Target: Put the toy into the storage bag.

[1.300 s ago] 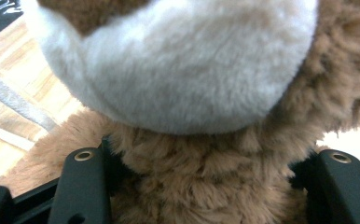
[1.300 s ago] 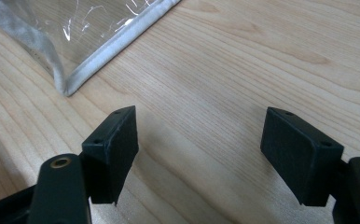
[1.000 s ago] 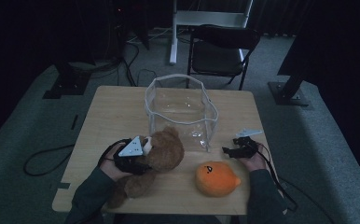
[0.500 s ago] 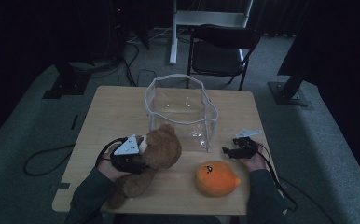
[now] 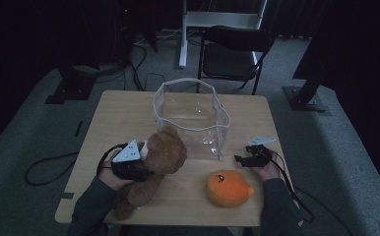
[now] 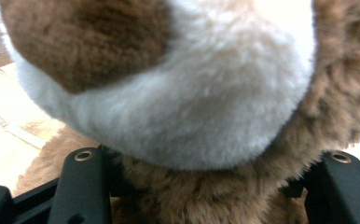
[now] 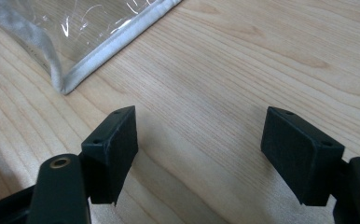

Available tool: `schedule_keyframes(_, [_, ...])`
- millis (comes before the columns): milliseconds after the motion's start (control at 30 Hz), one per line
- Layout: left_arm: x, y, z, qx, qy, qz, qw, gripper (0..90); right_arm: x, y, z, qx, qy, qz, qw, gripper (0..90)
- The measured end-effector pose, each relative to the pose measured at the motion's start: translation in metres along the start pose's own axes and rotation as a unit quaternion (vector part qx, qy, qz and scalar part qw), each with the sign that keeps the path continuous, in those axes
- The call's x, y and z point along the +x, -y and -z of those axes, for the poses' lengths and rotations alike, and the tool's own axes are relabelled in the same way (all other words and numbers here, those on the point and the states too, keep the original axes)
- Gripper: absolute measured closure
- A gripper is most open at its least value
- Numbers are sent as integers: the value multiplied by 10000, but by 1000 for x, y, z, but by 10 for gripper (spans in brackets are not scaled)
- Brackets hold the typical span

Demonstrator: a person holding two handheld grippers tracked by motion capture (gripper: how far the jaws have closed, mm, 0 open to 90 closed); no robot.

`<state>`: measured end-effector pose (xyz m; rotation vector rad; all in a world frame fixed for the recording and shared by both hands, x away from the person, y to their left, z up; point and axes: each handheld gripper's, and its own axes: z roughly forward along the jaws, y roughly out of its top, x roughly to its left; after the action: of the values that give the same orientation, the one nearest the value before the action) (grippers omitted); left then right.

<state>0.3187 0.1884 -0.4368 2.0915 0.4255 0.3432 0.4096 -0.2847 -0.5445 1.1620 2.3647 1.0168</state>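
A brown teddy bear (image 5: 159, 158) lies at the table's front left, its head toward the clear bag (image 5: 190, 117). My left gripper (image 5: 138, 167) is shut on the teddy bear; in the left gripper view the brown fur and white muzzle (image 6: 187, 98) bulge between both black jaws. An orange plush toy (image 5: 228, 188) rests near the front edge, right of the bear. At the right, my right gripper (image 5: 240, 160) sits low over the wood with open jaws pointing left. In the right gripper view my right gripper (image 7: 199, 154) has bare table between its pads (image 7: 117, 149).
The clear plastic bag with a white rim (image 7: 99, 46) stands open in the middle of the wooden table (image 5: 119, 113). A black chair (image 5: 235, 51) and a white stand (image 5: 217, 19) are behind the table. Cables (image 5: 45, 167) trail on the floor at left.
My left gripper with the teddy bear has shifted slightly toward the near left. The right gripper and the orange plush toy have stayed put.
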Motion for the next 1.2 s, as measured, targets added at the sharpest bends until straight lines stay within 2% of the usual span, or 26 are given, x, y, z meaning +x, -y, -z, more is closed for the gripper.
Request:
schedule_keyframes(567, [4,-2,10,-187,-85,106,9997,395,0,0,0,-18,-12,-10,10000,261])
schedule_keyframes(1200, [7,-7,21,-336,-134,109,9993,404,0,1,0,-26,-13,-7,10000,261])
